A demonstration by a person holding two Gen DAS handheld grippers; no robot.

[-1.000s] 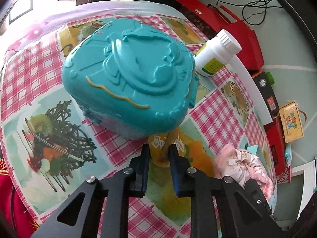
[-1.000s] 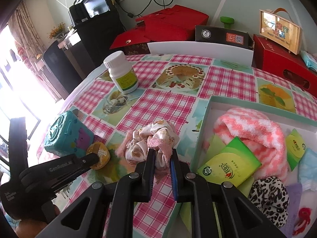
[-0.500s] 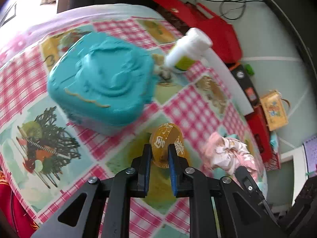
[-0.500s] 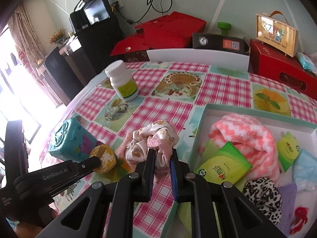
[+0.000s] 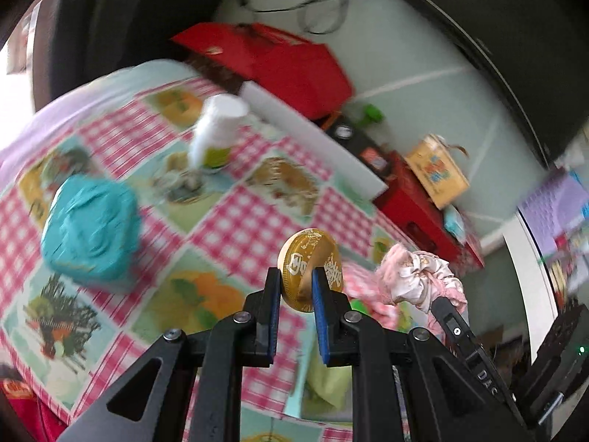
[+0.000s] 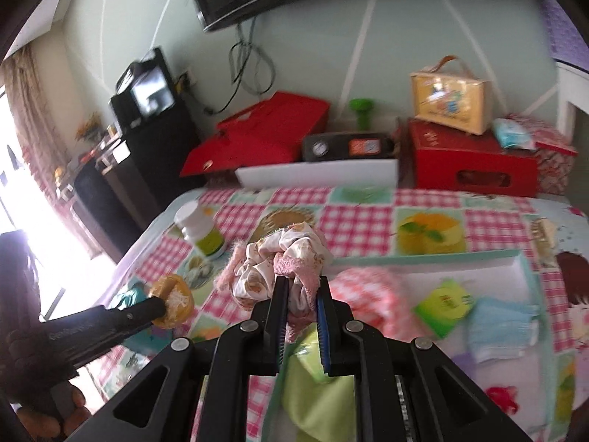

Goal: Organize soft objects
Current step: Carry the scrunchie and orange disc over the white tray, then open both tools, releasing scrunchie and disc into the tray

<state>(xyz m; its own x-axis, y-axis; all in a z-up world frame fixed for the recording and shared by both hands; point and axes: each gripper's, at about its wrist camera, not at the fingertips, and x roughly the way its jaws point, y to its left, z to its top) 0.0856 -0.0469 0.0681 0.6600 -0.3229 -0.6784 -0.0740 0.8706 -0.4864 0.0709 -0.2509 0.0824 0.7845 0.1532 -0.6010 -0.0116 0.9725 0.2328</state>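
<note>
My left gripper (image 5: 294, 280) is shut on a round gold foil coin (image 5: 308, 258), held on edge well above the checked tablecloth. In the right wrist view the same coin (image 6: 176, 304) shows at the left gripper's tip, low on the left. My right gripper (image 6: 302, 291) is shut on a bunched pink and cream scrunchie (image 6: 283, 254), lifted over the near corner of the open box (image 6: 434, 256). The scrunchie (image 5: 419, 276) also shows at the right of the left wrist view. Inside the box lie a pink striped fluffy cloth (image 6: 368, 294), a green packet (image 6: 445, 305) and a blue face mask (image 6: 504, 328).
A teal plastic case (image 5: 90, 228) and a white bottle (image 5: 217, 132) stand on the cloth (image 5: 235, 228) at the left. Red boxes (image 6: 471, 162), a yellow gift bag (image 6: 451, 94) and a white tray (image 6: 316, 175) line the table's far edge. A hand (image 6: 44, 416) is at lower left.
Both grippers have risen from the table. The left lifted the gold coin away from the teal case. The right lifted the scrunchie off the cloth toward the box.
</note>
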